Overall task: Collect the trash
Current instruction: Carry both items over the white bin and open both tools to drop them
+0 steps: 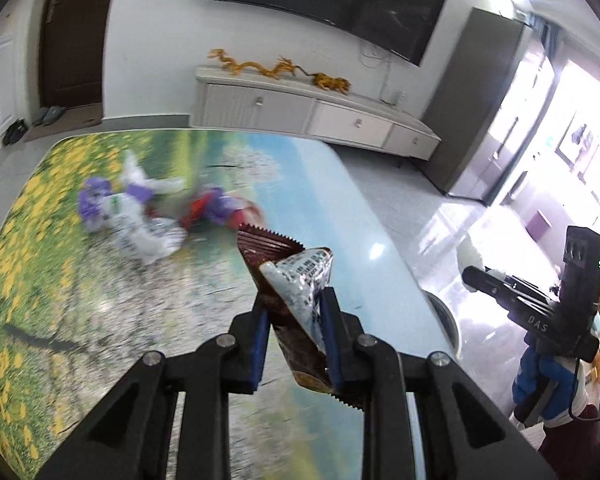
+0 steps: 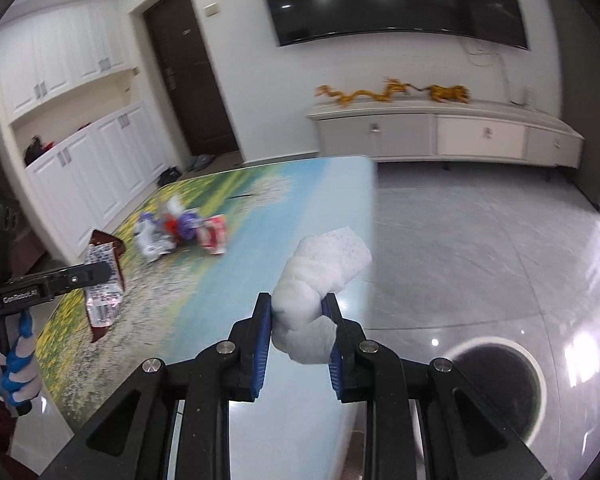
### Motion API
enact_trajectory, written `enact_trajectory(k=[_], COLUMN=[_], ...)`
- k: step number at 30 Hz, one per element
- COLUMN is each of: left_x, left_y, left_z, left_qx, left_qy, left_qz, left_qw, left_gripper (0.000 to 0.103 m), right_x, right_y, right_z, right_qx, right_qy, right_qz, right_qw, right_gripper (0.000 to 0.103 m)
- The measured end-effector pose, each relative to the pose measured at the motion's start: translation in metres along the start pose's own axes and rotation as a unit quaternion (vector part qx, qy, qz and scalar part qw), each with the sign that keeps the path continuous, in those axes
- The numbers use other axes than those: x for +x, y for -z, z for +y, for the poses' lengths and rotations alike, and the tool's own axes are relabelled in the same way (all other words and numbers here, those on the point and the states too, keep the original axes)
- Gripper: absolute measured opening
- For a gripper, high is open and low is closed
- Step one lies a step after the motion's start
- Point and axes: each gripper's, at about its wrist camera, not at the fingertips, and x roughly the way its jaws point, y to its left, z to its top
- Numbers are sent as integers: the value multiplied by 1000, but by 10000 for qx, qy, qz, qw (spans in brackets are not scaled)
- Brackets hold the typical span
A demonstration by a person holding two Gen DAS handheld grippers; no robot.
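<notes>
My left gripper [image 1: 294, 306] is shut on a brown and white snack wrapper [image 1: 288, 268], held up above the printed table [image 1: 100, 300]. From the right wrist view the same left gripper [image 2: 100, 272] and wrapper [image 2: 102, 280] hang at the left edge. My right gripper [image 2: 298, 308] is shut on a crumpled white tissue [image 2: 320, 264], over the table's right edge. A pile of wrappers [image 1: 140, 216] in purple, white and red lies on the table ahead; the pile [image 2: 180, 232] also shows in the right wrist view. A round bin [image 2: 500, 388] with a dark inside stands on the floor, lower right.
A low white TV cabinet [image 2: 440, 136] with a gold dragon ornament [image 2: 392, 92] stands against the far wall under a wall-mounted TV [image 2: 388, 0]. Grey tiled floor [image 2: 480, 240] lies right of the table. A gloved hand [image 2: 18, 364] holds the left gripper. White cupboards [image 2: 80, 128] and a dark door [image 2: 192, 76] stand left.
</notes>
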Motion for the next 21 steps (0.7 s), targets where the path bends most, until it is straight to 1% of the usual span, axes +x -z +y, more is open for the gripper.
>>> enact_trajectory(k=[4, 9, 12, 15, 19, 21], left_x=[27, 74, 108, 141, 182, 199], left_y=[-14, -27, -29, -24, -13, -11], left_z=[-49, -122, -162, -197, -240, -259], left_qx=[430, 1012, 1259, 1445, 1651, 1699], left_qy=[274, 582, 732, 844, 902, 905], left_qz=[192, 482, 719, 984, 1257, 1330], left_qw=[9985, 9920, 9867, 9810, 9741, 9722], left_gripper=[23, 23, 23, 23, 25, 25], right_x=[-18, -28, -27, -22, -13, -11], right_y=[16, 45, 62, 75, 86, 91], right_z=[-59, -127, -155, -180, -204, -213], right_qx=[543, 1225, 1525, 1779, 2004, 2064], right_qy=[448, 904, 1040, 1129, 1174, 1200], right_qz=[-61, 57, 183, 328, 514, 592], right_qw=[9975, 9883, 9826, 9770, 9713, 9693], right_gripper=[23, 23, 23, 23, 24, 26])
